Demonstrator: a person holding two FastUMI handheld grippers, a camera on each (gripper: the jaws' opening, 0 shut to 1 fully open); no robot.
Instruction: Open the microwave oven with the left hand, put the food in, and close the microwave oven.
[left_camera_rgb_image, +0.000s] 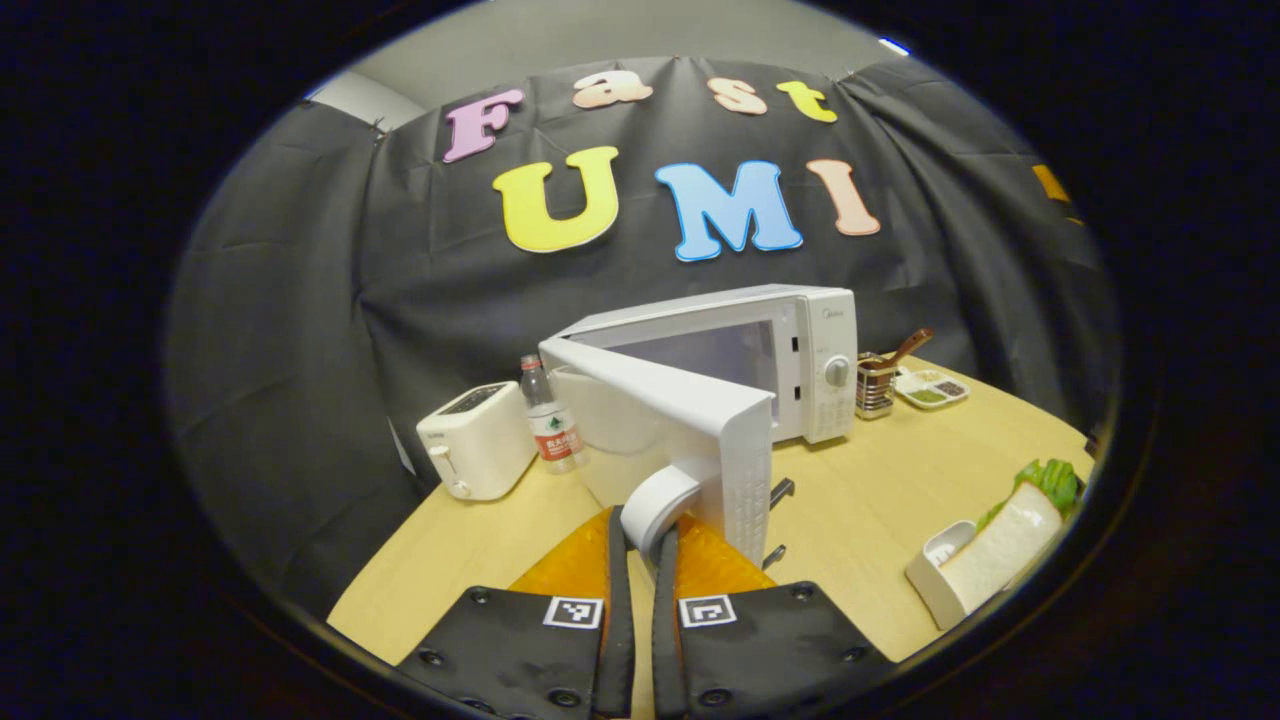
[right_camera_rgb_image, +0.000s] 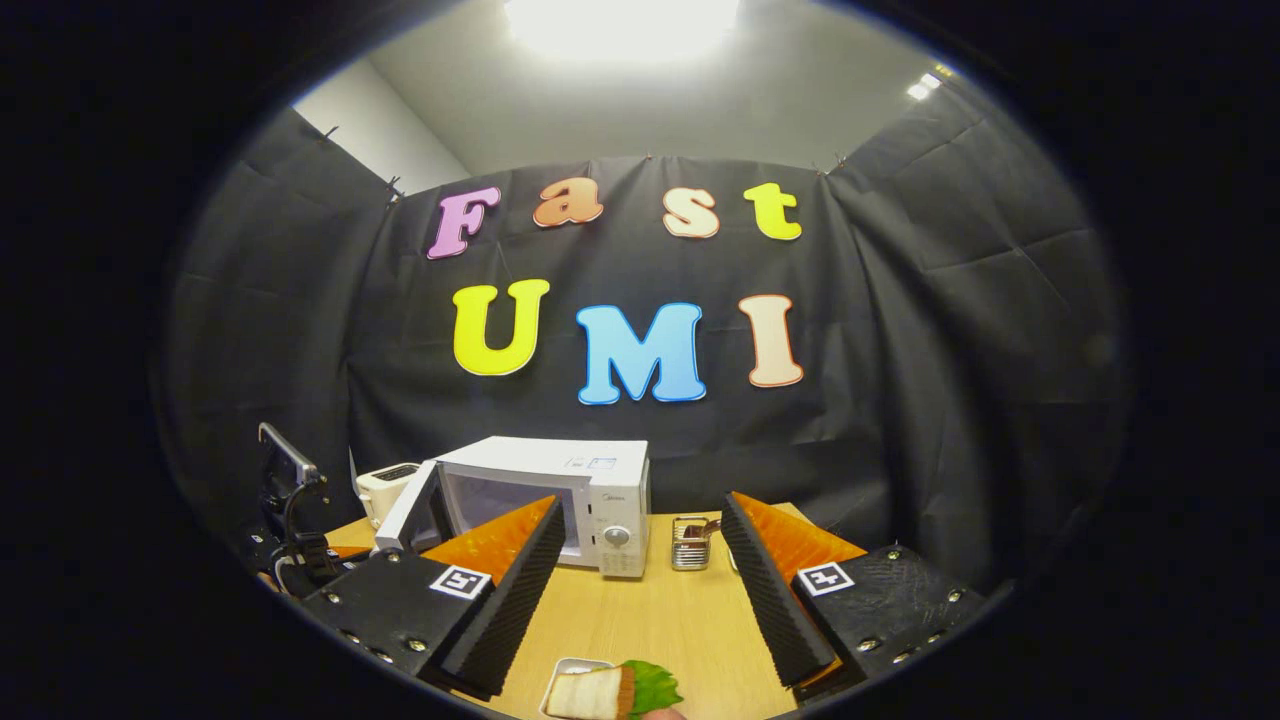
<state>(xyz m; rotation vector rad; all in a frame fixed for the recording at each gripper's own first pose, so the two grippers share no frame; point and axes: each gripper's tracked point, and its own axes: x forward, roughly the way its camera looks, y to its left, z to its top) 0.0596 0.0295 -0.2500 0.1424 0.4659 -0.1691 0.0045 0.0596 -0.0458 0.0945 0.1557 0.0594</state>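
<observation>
The white microwave (left_camera_rgb_image: 800, 350) stands at the back of the wooden table (left_camera_rgb_image: 860, 500), its door (left_camera_rgb_image: 690, 410) swung out towards me. My left gripper (left_camera_rgb_image: 640, 545) is shut on the door's rounded white handle (left_camera_rgb_image: 660, 505), one finger on each side. The food, a sandwich with green lettuce (left_camera_rgb_image: 1010, 540) in a white tray, lies at the table's right. In the right gripper view the sandwich (right_camera_rgb_image: 600, 692) lies low between the fingers, and my right gripper (right_camera_rgb_image: 640, 500) stands wide open above it, holding nothing. The microwave (right_camera_rgb_image: 590, 490) with its open door (right_camera_rgb_image: 408, 515) lies ahead.
A white toaster (left_camera_rgb_image: 475, 440) and a water bottle (left_camera_rgb_image: 552, 420) stand left of the microwave. A metal utensil holder (left_camera_rgb_image: 876, 385) and a small divided dish (left_camera_rgb_image: 932, 388) sit to its right. The left gripper's dark body (right_camera_rgb_image: 295, 540) shows at the table's left.
</observation>
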